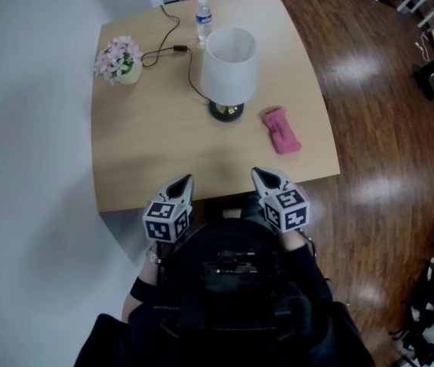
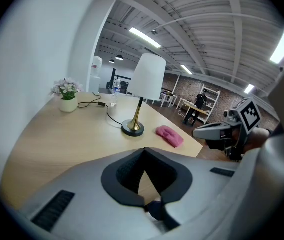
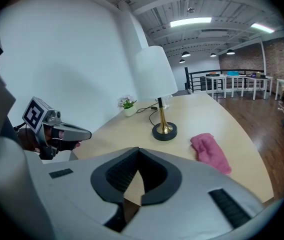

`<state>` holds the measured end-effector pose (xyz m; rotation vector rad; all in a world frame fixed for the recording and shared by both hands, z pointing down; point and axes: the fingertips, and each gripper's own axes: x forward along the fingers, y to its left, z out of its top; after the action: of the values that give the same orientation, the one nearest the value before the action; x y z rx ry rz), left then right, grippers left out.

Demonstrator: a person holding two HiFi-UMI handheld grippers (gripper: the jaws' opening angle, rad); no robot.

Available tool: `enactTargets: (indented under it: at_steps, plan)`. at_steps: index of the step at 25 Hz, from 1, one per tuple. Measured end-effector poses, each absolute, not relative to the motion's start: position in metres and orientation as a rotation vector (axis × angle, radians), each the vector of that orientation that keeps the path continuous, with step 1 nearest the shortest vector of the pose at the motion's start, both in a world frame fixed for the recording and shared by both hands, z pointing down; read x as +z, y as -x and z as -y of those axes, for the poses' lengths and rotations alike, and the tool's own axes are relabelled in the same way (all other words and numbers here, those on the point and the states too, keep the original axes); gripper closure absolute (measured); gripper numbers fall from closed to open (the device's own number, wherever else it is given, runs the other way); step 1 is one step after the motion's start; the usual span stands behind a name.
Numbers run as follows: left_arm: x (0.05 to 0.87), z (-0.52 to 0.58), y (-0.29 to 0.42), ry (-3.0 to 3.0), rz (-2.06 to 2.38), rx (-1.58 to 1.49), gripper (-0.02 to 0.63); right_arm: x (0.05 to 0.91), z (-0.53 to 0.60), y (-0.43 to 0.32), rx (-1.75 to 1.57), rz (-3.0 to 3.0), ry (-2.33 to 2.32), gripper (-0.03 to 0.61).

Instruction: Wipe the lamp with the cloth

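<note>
I judge the wiping hasn't begun: the pink cloth (image 1: pixel 281 130) lies untouched on the table (image 1: pixel 148 144), at four o'clock from the lamp (image 1: pixel 229 67) and near its base. My left gripper (image 1: pixel 184 180) and right gripper (image 1: pixel 260 173) hover over the table's near edge, angled downward, jaws closed together and empty.

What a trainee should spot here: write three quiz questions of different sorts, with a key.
1. True or false: the pink cloth lies on the table, clear of the lamp.
2. What stands at the table's far edge, beyond the lamp? A. water bottle B. mug C. book
3. Fill in: the left tongs and right tongs are both ____, holding nothing.
Key: 1 true; 2 A; 3 shut.
</note>
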<state>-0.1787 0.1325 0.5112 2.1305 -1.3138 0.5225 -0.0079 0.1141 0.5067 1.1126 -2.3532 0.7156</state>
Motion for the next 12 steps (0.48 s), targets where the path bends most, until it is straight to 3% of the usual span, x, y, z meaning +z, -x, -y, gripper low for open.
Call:
enactTargets:
  at_steps: [12]
  plan:
    - [0.513, -0.133, 0.168, -2.151, 1.287, 0.554, 0.612, 0.508, -0.112, -0.003, 0.729, 2.358, -1.134, 0.571]
